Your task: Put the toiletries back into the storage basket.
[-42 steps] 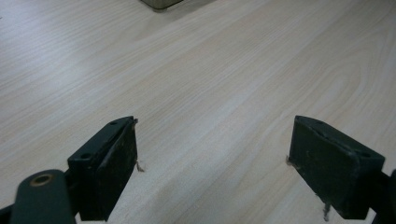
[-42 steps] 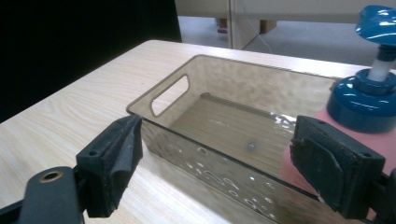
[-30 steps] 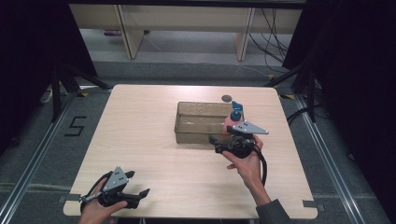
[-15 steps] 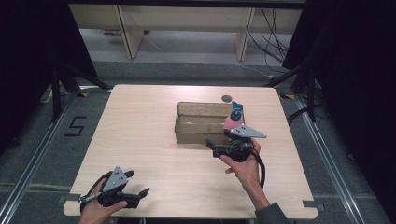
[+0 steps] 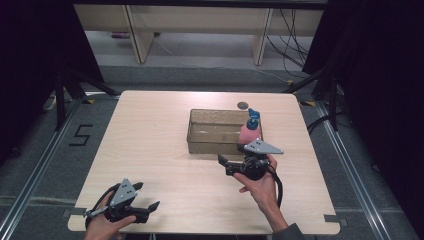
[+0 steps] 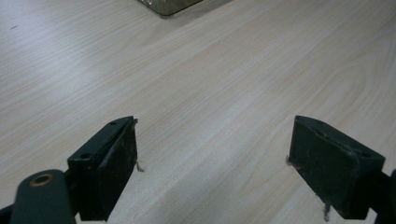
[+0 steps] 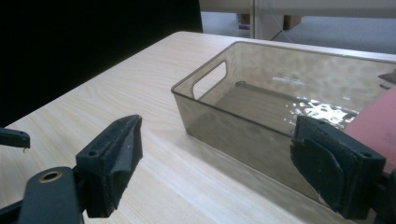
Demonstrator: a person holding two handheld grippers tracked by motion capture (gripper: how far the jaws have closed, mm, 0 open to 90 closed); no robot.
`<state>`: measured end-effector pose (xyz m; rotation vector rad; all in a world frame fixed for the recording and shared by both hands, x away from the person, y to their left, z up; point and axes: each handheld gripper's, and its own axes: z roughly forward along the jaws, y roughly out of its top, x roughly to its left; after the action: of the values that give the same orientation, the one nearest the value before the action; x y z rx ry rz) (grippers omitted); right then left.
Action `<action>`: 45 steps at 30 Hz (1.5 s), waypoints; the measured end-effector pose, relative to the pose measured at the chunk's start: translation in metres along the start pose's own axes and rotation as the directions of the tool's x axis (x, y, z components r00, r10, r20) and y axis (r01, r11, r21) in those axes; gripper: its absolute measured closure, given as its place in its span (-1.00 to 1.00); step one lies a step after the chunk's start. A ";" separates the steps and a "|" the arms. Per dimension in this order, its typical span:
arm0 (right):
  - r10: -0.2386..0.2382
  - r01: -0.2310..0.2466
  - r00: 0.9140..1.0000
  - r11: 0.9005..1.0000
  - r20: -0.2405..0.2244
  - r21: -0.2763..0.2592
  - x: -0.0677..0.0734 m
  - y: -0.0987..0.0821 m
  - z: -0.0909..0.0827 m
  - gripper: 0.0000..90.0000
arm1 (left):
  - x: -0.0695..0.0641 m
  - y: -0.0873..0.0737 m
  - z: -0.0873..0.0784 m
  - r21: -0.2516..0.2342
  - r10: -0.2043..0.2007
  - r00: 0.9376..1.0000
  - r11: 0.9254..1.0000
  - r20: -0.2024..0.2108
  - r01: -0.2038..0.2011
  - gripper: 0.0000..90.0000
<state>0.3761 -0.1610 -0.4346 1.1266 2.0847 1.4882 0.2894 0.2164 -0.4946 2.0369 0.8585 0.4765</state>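
A translucent brown bin (image 5: 215, 142) lies on the wooden table (image 5: 150, 130), right of centre. A pink bottle with a blue cap (image 5: 248, 131) stands upright at the bin's right end; whether it is inside or just against the bin I cannot tell. My right gripper (image 5: 225, 166) hovers just in front of the bin, open, jaws pointing left, nothing between them. In the right gripper view the right gripper (image 7: 217, 123) faces the bin (image 7: 261, 116), with the pink bottle (image 7: 380, 119) behind the right jaw. My left gripper (image 5: 147, 195) rests open at the near left edge, and the left gripper (image 6: 215, 121) frames bare wood.
A small dark disc (image 5: 243, 105) lies beyond the bin near the far edge. A corner of the bin (image 6: 170, 5) shows at the top of the left gripper view. Wooden shelving (image 5: 200, 30) and cables stand past the table; metal rails run along both sides.
My right gripper has drawn back a little from the bin toward the near edge, still open. The left gripper has not moved.
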 end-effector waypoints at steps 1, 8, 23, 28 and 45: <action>0.022 -0.022 1.000 1.000 -0.016 0.005 0.002 -0.001 0.000 -0.61 | 0.000 0.000 0.000 0.001 0.001 1.000 1.000 -0.001 -0.001 -0.67; -0.009 0.009 1.000 1.000 -0.020 0.000 0.007 -0.006 -0.001 -0.61 | 0.000 0.000 0.001 -0.016 0.001 1.000 1.000 0.002 -0.001 -0.67; 0.004 -0.003 0.999 1.000 -0.052 0.023 0.018 -0.015 -0.007 -0.61 | -0.001 0.000 -0.002 -0.012 0.026 1.000 1.000 0.005 -0.026 -0.67; -0.017 0.017 0.999 1.000 -0.044 0.010 0.018 -0.018 -0.007 -0.61 | -0.001 0.000 -0.002 -0.012 0.029 1.000 1.000 0.006 -0.029 -0.67; 0.000 0.001 0.999 1.000 -0.044 0.029 0.018 -0.028 -0.013 -0.59 | -0.002 -0.001 -0.001 -0.020 0.011 1.000 1.000 0.011 -0.011 -0.67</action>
<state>0.3448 -0.1594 -0.4516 1.1136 2.1420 1.5005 0.2872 0.2156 -0.4947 2.0257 0.8332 0.4774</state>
